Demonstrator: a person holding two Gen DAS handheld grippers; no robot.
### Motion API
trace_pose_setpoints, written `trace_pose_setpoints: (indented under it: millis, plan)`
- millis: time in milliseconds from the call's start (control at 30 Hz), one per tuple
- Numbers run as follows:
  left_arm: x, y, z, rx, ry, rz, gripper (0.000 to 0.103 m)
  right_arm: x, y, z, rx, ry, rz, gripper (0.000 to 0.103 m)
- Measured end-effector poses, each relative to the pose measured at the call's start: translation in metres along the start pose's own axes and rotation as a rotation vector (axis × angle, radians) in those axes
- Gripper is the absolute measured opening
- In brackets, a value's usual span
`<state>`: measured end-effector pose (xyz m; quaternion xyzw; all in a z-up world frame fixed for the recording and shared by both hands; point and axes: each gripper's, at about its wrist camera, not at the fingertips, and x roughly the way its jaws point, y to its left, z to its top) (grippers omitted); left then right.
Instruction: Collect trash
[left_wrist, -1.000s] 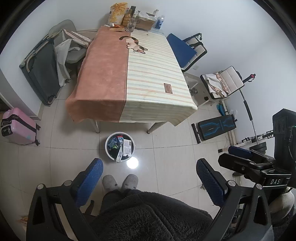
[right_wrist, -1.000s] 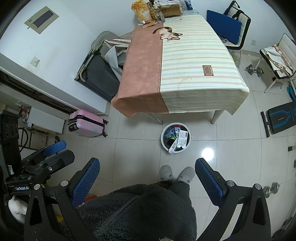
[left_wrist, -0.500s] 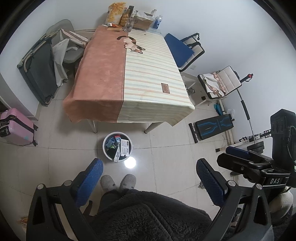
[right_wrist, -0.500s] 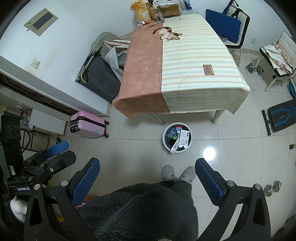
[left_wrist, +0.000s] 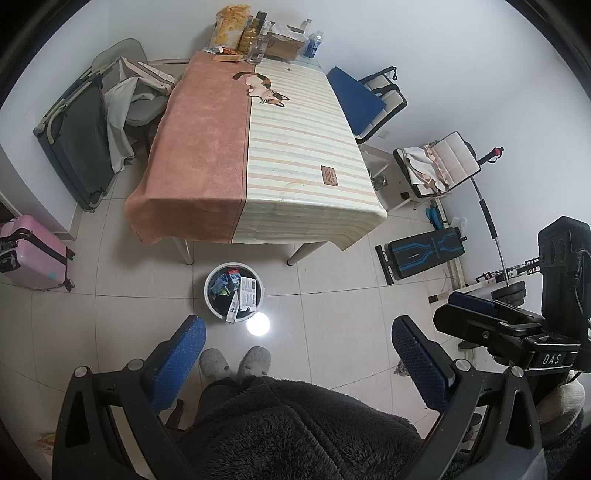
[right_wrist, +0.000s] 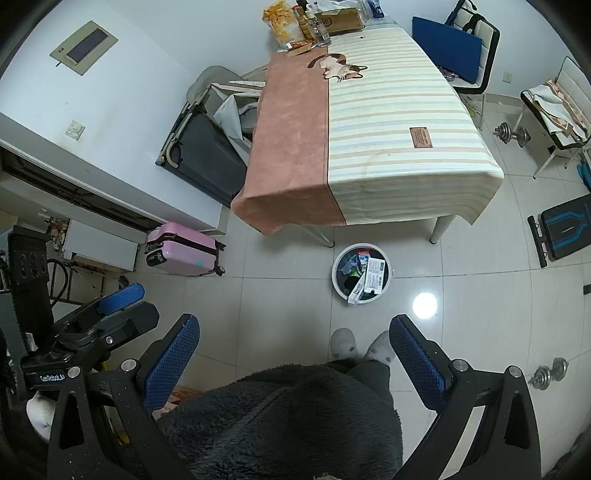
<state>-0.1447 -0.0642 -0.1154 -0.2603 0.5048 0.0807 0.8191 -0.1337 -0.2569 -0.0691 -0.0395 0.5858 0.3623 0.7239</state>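
Trash bin (left_wrist: 235, 292) sits on the tiled floor just in front of the table (left_wrist: 255, 147) in the left wrist view, holding wrappers and a white box (left_wrist: 246, 298). The left gripper (left_wrist: 300, 354) hangs above the person's slippers (left_wrist: 236, 362), its 2 blue pads spread wide with nothing between them.

From the right wrist, the bin (right_wrist: 362, 274) lies near the table's front legs. The right gripper (right_wrist: 291, 350) is likewise spread wide and empty, with a pink suitcase (right_wrist: 183, 254) off to the left by the wall.
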Motion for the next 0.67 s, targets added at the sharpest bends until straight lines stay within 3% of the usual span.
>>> trace_pose_setpoints:
  millis: [667]
  plan:
    - [-0.0018, 0.0032, 0.0015, 0.005, -0.004, -0.002, 0.103, 0.0000, 0.0011, 0.0008, 0.001, -0.002, 0.002, 0.103]
